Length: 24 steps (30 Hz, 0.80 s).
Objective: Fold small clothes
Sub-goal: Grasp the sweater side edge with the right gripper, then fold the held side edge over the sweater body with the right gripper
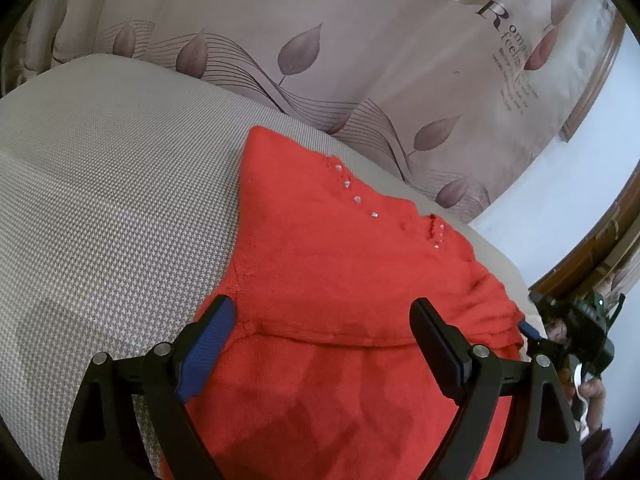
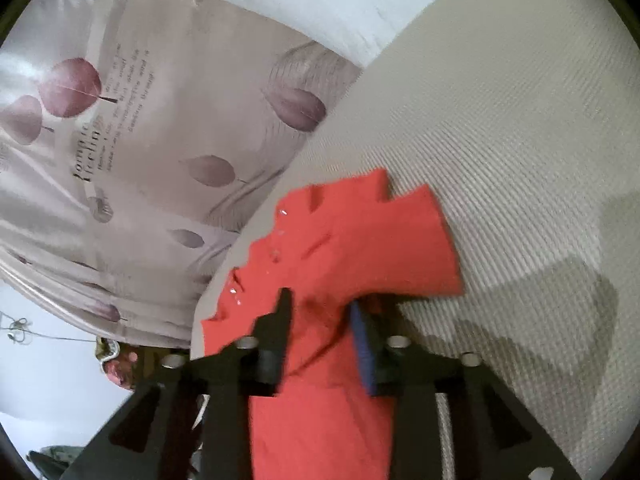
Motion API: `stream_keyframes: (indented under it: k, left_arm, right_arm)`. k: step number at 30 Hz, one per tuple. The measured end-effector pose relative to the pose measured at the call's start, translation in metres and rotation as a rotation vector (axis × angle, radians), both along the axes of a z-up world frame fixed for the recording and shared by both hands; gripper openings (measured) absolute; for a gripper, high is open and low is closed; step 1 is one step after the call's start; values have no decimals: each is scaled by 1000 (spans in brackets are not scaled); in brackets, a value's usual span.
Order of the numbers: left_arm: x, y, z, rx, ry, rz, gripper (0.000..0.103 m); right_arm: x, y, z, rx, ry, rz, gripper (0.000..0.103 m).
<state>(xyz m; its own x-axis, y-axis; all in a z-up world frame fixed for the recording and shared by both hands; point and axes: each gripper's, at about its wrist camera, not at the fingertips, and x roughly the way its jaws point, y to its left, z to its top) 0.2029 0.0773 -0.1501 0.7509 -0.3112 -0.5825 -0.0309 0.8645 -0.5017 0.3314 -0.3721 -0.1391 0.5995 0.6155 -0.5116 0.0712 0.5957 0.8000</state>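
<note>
Left gripper [image 1: 324,344] gapes over the red knit sweater [image 1: 320,248]; right gripper [image 2: 320,320], beside its rhinestone neckline [image 1: 356,199], pinches cloth, apparently to fold.

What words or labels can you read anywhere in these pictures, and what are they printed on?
"R" followed by "oma…": large print on the leaf-patterned bedding, cut off by a fold in the left wrist view.
"feelin…": the line just beneath it, also cut off.
Small lines of print below those: too small to read.
Same print in the right wrist view: blurred, not readable.
The red garment bears no text.
</note>
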Motion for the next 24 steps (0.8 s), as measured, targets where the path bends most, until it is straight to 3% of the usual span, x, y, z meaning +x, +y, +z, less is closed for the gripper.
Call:
stream_keyframes:
  k: [1,3,5,6,7,9,10,11,12,15,18,21,24]
  left_arm:
    - [0,0,0,0,0,0,89]
    - [-1,2,-1,-10,-3,-1,89]
    - [-1,5,-1,-34,-10,4,89]
    - [-1,9,-2,-53,-17,11,88]
    - [0,12,-2,-64,-19,23,84]
    - [0,19,-3,-71,-16,58,71]
    - [1,22,-3,-69,-15,70,59]
    - [2,26,-2,-67,-14,81,49]
    - [2,34,0,-72,-21,87,45]
    - [-5,58,9,-79,-28,104,43]
    - [-18,75,20,-127,-24,70,43]
    - [-25,70,18,-226,46,-62,43]
    - [-24,33,4,-279,141,-239,49]
  right_arm:
    - [3,-3,1,6,7,-14,68]
    - [9,-4,2,44,9,-31,71]
    - [16,-3,8,-30,16,-49,49]
    - [20,0,9,-61,26,-35,14]
    - [24,4,11,-84,36,-25,9]
    - [27,14,18,-131,37,-10,8]
    - [28,18,21,-133,30,2,8]
    - [29,25,27,-119,16,23,8]
    - [28,32,34,-86,-7,44,8]
    - [16,44,62,48,-138,95,8]
    - [13,45,71,-18,-165,86,8]
    - [15,39,64,1,-148,81,8]
    - [13,39,72,44,-193,88,8]
